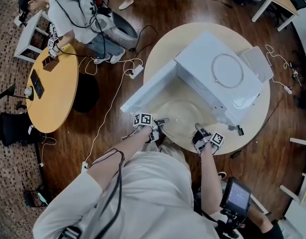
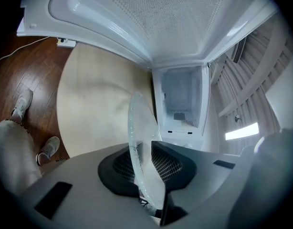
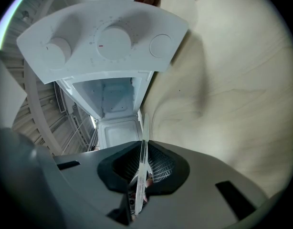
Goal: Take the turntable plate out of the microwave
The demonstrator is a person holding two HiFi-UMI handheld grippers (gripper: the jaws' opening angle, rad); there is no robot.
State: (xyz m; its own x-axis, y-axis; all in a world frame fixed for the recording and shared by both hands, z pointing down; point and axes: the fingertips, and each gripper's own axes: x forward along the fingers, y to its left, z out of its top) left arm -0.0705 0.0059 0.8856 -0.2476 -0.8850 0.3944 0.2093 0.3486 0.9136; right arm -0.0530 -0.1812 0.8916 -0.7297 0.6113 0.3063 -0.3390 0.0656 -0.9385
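The clear glass turntable plate (image 1: 179,114) is out of the cavity and roughly level over the surface. Its rim is pinched between the jaws of the left gripper (image 1: 162,121) and the right gripper (image 1: 197,128). Just beyond the jaws stands the white microwave (image 1: 220,73), its door (image 1: 149,89) swung open.

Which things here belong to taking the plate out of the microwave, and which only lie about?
For the job: glass turntable plate, microwave, its open door, left gripper and right gripper, both shut on the plate.
Lying about: power strip, orange round table.
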